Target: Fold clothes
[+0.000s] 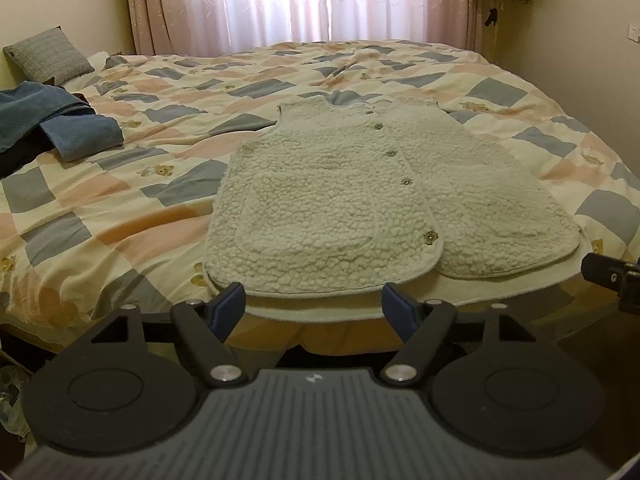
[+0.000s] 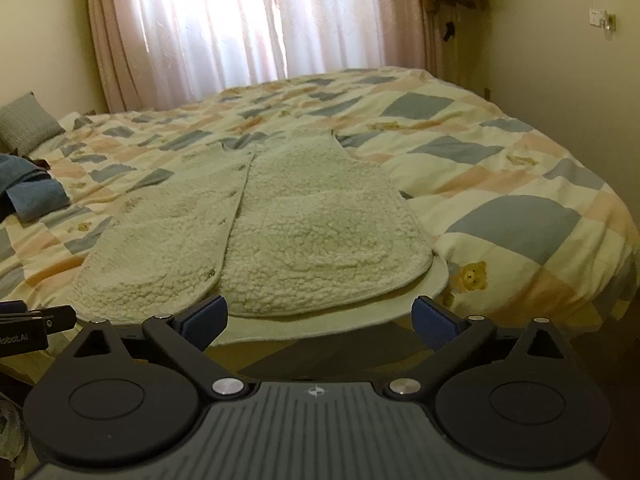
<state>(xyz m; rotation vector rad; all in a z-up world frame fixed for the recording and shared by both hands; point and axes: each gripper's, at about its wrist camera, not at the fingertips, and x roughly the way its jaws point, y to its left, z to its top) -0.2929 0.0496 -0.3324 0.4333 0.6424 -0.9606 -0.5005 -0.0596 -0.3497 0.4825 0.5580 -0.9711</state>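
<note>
- Left wrist view: left gripper has its jaws spread wide and nothing between them. It hangs at the near edge of the bed.
- The vest lies straight ahead of it, spread flat on the quilt, hem toward the tool and neck toward the curtain. Long axis runs away from the tool.
- The jaws straddle the hem of the left front panel; tips just short of the cloth, contact not confirmed.
- Right gripper shows only at the right edge of this view, beside the other hem corner.
- Vest: cream sherpa pile, nubbly, sleeveless, rounded hem, patch pockets. A row of small buttons runs up the closure.
- Folded blue towel lies well apart, far left.
- Right wrist view: right gripper likewise spread wide, holding nothing.
- Vest is ahead, with its right panel centred between the jaws.
- A smooth cream lining edge shows under the hem.
- Judgement: each tool is nearest its own hem corner. The vest lies unfolded. Soft, thick pile should pinch easily but fold bulky.
</note>
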